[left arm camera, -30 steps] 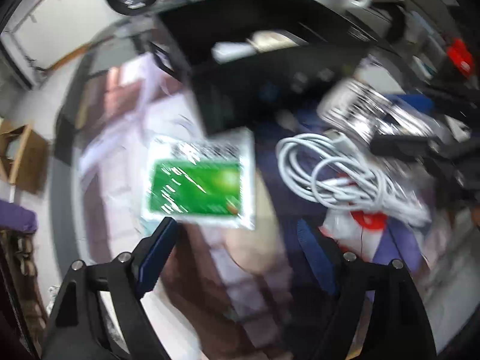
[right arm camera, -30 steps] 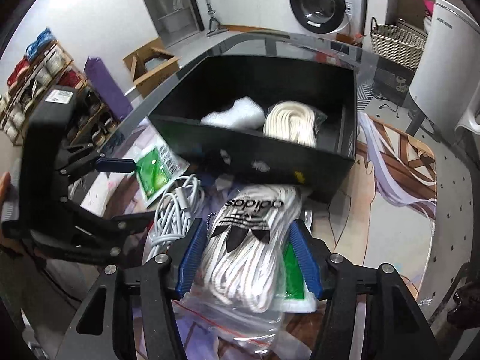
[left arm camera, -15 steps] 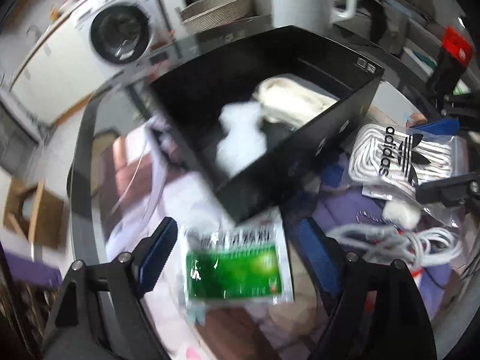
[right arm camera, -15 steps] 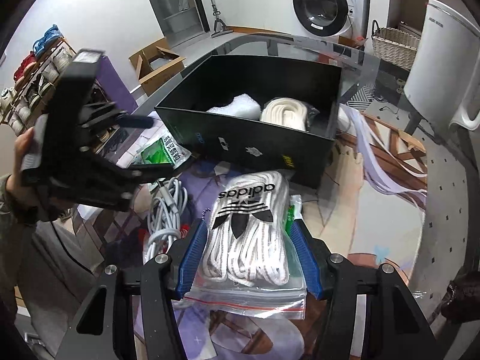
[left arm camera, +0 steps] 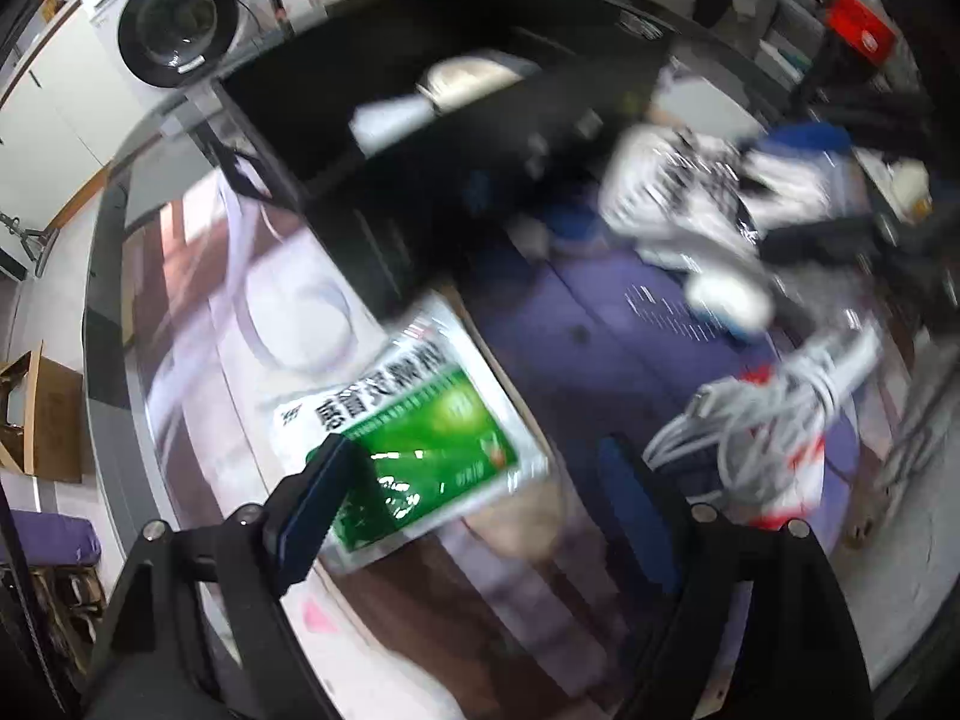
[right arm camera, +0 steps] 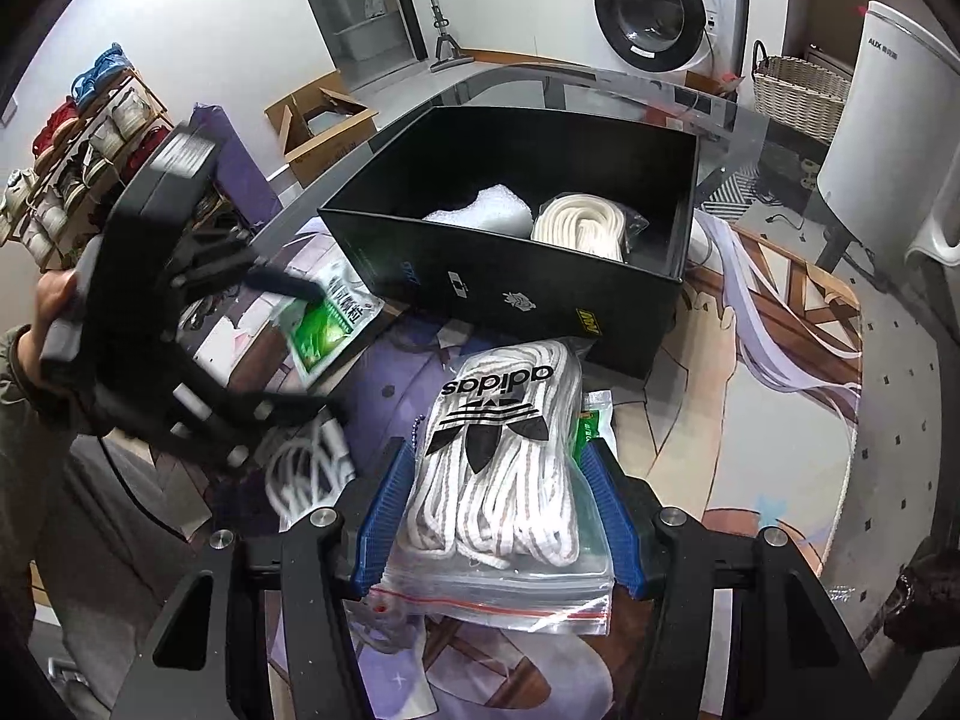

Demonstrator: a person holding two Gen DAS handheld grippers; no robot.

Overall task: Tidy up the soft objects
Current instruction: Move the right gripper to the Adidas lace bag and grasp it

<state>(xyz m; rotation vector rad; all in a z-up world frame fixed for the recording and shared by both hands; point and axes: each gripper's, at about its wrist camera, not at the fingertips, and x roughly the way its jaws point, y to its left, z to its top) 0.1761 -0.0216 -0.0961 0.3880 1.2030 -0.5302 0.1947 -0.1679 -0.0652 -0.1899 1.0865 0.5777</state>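
Note:
A green and white sachet point(left arm camera: 414, 426) lies on the mat near the black box point(left arm camera: 420, 120); it also shows in the right wrist view point(right arm camera: 327, 324). My left gripper point(left arm camera: 480, 480) is open, its left finger over the sachet's lower corner. My right gripper point(right arm camera: 498, 492) is open, its fingers on either side of a clear zip bag of white adidas laces point(right arm camera: 498, 468) lying on the mat. The black box point(right arm camera: 516, 294) holds a white rope coil point(right arm camera: 582, 228) and a white bubble-wrap bundle point(right arm camera: 480, 216).
A coiled white cable point(left arm camera: 774, 414) lies right of the sachet; it also shows in the right wrist view point(right arm camera: 306, 468). A second green sachet point(right arm camera: 591, 426) lies under the lace bag. The printed mat point(right arm camera: 780, 372) covers a glass table. A washing machine point(right arm camera: 660, 6) stands beyond.
My left gripper has swung and come down closer to the green sachet. My right gripper has eased back slightly, still around the lace bag.

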